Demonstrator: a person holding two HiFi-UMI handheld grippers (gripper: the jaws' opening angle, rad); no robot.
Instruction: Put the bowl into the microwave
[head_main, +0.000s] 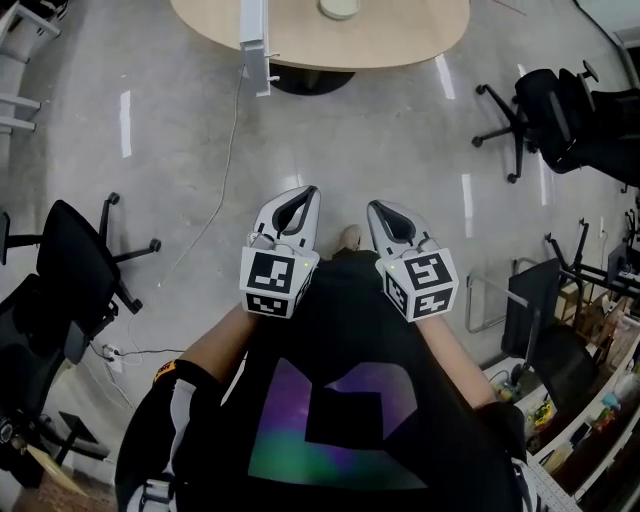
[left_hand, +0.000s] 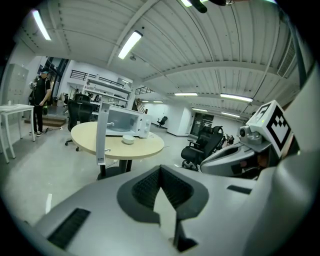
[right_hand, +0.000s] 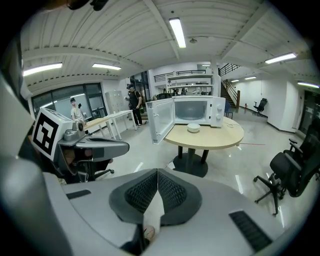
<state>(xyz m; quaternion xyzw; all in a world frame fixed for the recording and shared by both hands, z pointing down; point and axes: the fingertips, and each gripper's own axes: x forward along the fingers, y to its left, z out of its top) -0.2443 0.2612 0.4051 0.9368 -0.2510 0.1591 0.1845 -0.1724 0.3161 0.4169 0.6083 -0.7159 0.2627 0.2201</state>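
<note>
left gripper view: fingers (left_hand: 142, 192) together, empty

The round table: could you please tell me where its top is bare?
Bare along the near rim of the table, in front of the bowl, and to its right. Crowded at the back: microwave with open door.

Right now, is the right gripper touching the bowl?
Apart. In the right gripper view, the bowl sits on the round table, far beyond the right gripper, whose jaws are shut and empty; floor lies between.
</note>
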